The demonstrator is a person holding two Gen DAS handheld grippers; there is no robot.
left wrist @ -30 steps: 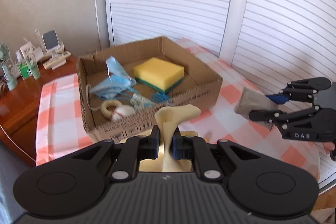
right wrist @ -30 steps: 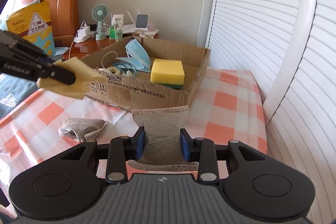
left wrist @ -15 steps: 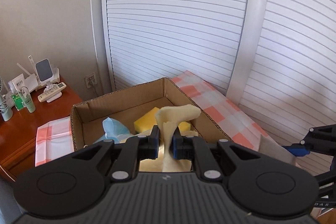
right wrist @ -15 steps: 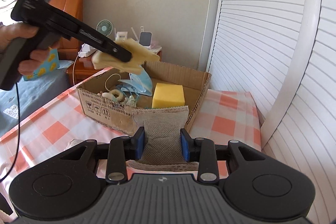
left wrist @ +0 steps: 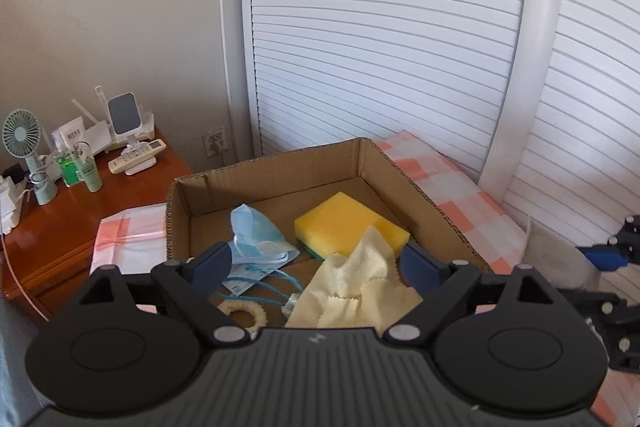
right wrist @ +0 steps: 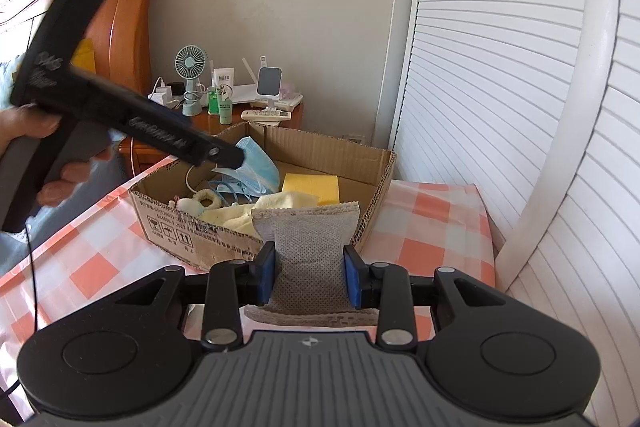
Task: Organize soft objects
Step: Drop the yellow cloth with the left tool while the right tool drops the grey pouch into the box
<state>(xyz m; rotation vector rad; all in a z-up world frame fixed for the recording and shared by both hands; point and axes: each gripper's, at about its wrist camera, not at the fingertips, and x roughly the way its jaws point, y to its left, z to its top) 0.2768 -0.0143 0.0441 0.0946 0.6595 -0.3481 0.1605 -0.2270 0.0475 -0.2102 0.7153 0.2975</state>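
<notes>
One cloth (left wrist: 356, 287) freshly dropped into the box (left wrist: 424, 187) beside the sponge (left wrist: 344, 223); left claw (left wrist: 316, 263) just sprung wide, empty. Right claw (right wrist: 310, 277) clamped on the grey pouch (right wrist: 308, 247), likely next in.

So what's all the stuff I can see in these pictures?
cardboard box: one, brown, on the checked cloth
sponge: one, yellow, in the box
face mask: one, blue, in the box
cloth: one, pale yellow, lying in the box
fluffy ring: one, cream, near box corner
checked cloth: one, orange and white, under the box
pouch: one, grey mesh, held
fan: one, green, on the bedside table
left gripper: black, jaws just opened, over the box
right gripper: black, shut on the pouch
hand: one, holding the left gripper
</notes>
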